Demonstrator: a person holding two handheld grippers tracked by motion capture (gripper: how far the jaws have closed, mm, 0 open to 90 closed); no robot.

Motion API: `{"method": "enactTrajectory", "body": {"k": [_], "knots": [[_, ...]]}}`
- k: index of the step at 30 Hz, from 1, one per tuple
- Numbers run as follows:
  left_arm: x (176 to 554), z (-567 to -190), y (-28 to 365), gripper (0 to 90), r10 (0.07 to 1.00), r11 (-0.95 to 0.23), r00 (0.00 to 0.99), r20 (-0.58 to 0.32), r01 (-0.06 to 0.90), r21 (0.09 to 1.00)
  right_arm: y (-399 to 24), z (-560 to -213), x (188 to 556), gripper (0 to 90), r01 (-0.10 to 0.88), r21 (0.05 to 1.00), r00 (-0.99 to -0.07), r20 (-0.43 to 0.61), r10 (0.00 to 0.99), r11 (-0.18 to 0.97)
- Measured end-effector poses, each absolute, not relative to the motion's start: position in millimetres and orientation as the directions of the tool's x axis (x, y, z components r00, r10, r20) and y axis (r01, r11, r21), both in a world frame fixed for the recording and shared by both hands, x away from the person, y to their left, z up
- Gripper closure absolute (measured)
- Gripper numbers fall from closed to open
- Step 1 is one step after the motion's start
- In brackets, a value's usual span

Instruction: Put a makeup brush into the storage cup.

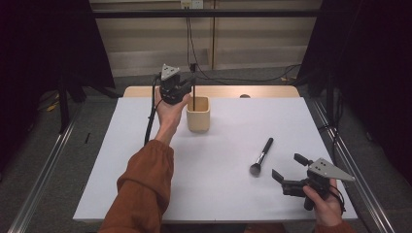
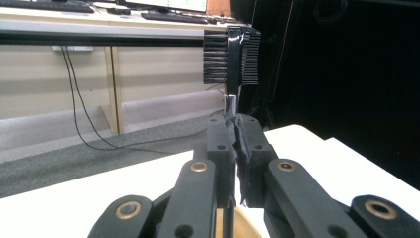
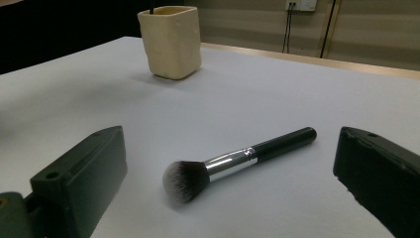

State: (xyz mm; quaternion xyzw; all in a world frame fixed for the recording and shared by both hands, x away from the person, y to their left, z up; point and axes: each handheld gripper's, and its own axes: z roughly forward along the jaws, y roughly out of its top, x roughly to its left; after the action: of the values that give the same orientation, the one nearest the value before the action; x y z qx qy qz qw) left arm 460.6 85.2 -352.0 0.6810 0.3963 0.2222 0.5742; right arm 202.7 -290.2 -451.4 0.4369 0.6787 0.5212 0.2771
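Above the squarish cream cup (image 1: 198,114), left gripper (image 2: 233,136) clamps a bristled comb-brush (image 2: 231,55); right gripper (image 3: 223,183) gapes.

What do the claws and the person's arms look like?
Each claw is black. The left claw and right claw each carry a grey three-cornered plate with little holes on top. The fingers have brass-coloured rivets at the joints. A black cable hangs from the left one. The person wears rust-orange sleeves.

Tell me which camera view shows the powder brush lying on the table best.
The right gripper view: the powder brush lies close between the open right tool jaws, bristles, silver ferrule and black handle all clear. The high view shows it small, on the white table.
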Motion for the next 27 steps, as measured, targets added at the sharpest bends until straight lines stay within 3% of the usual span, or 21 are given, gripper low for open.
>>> {"method": "enactTrajectory", "body": {"k": [15, 27], "knots": [[459.7, -373.4, 81.6, 86.0, 0.793, -0.113, 0.6, -0.108, 0.319, 0.941, -289.4, -452.3, 203.3, 0.0, 0.316, 0.945, -0.469, 0.083, 0.879, 0.079], [458.9, -391.8, 85.6, 85.9, 0.801, -0.09, 0.58, -0.146, 0.358, 0.929, -289.6, -452.5, 203.6, 0.0, 0.319, 0.944, -0.469, 0.086, 0.879, 0.078]]}}
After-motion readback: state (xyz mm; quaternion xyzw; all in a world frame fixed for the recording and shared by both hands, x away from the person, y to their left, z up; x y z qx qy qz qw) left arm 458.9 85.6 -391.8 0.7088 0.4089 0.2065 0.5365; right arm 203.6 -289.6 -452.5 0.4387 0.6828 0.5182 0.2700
